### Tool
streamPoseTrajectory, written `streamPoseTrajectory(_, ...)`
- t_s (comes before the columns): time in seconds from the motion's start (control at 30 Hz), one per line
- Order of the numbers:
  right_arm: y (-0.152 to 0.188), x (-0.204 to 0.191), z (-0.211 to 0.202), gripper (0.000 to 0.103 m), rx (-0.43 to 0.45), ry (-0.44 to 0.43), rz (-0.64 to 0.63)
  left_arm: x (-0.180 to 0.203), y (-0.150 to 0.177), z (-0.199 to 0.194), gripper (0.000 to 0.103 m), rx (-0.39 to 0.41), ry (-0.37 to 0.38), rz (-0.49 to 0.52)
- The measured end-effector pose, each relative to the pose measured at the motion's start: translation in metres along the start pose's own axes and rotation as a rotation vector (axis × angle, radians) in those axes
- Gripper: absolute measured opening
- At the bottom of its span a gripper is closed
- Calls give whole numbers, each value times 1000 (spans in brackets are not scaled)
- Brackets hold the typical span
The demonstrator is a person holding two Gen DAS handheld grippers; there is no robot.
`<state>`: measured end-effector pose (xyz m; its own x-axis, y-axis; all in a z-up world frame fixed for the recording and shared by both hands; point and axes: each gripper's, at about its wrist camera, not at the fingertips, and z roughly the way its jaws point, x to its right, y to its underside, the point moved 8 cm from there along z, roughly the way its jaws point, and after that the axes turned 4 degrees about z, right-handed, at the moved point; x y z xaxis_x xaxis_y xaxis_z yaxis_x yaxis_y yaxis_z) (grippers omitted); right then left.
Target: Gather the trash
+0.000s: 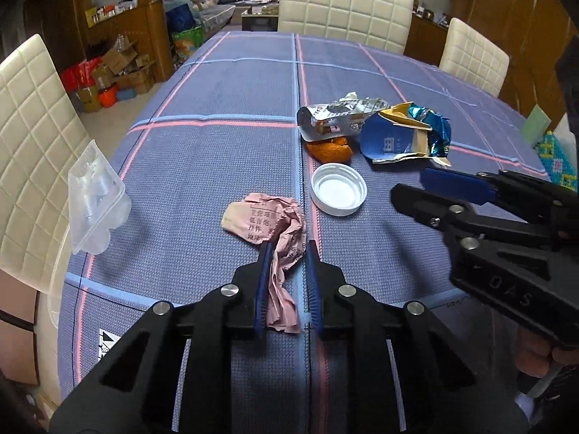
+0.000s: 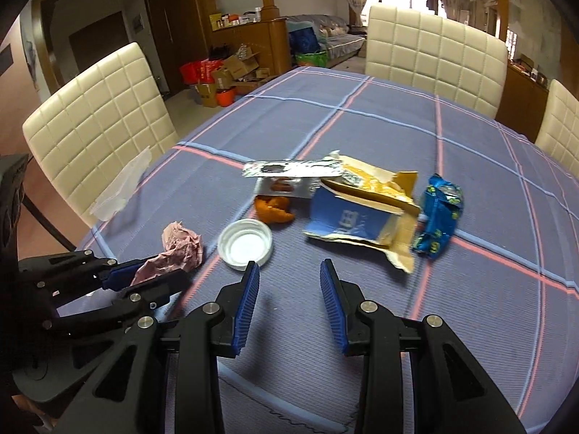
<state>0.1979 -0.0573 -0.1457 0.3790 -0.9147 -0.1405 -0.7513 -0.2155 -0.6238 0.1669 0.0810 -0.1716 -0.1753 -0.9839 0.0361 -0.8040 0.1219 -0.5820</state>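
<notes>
ribbed blue pads of the left gripper [image 1: 287,253] pinch crumpled pink paper [image 1: 269,224]; right gripper [image 2: 289,271] gapes empty.

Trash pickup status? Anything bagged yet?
Nothing visibly collected. In hand: left gripper pinches the pink paper; right gripper is open and empty. Left on the table: white lid, silver wrapper, orange peel, torn carton, blue wrapper.

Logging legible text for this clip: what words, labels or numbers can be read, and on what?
"DAS": raised letters on the right hand-held gripper body.
Pink crumpled paper: printed Chinese characters, too small and creased to read reliably.
Blue carton: one pale character, unclear.
Silver wrapper: print blurred.
</notes>
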Motion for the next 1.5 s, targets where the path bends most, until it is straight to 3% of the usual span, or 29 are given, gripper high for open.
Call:
streamPoseTrajectory(0.33,3,-35,-4,35,2,-38,-47,-9,4,-44,19,93,-41,17)
streamPoseTrajectory(0.53,-1,-73,-6,35,11,-85,-96,-47,1,-82,19,166,-123,-33)
streamPoseTrajectory(0.8,-6,-137,10,36,-19,-161,-188,-106,20,-85,19,141,-194,-135)
streamPoseTrajectory(0.83,-7,-143,12,37,-23,-169,-194,-111,21,-85,19,138,-198,-145)
streamPoseTrajectory(0.9,-12,-156,14,53,-17,-189,-204,-124,26,-85,19,134,-207,-163)
streamPoseTrajectory(0.97,-17,-166,15,60,4,-193,-213,-137,29,-86,19,133,-218,-185)
streamPoseTrajectory(1.07,-20,-181,22,62,-1,-198,-235,-154,34,-88,19,131,-226,-212)
streamPoseTrajectory(1.43,-24,-203,63,62,-43,-81,-315,-200,47,-76,19,113,-233,-282)
streamPoseTrajectory(1.47,-25,-204,65,59,-41,-74,-321,-205,49,-73,19,109,-231,-290)
streamPoseTrajectory(1.5,-26,-205,67,45,-31,-61,-336,-207,50,-71,19,106,-229,-296)
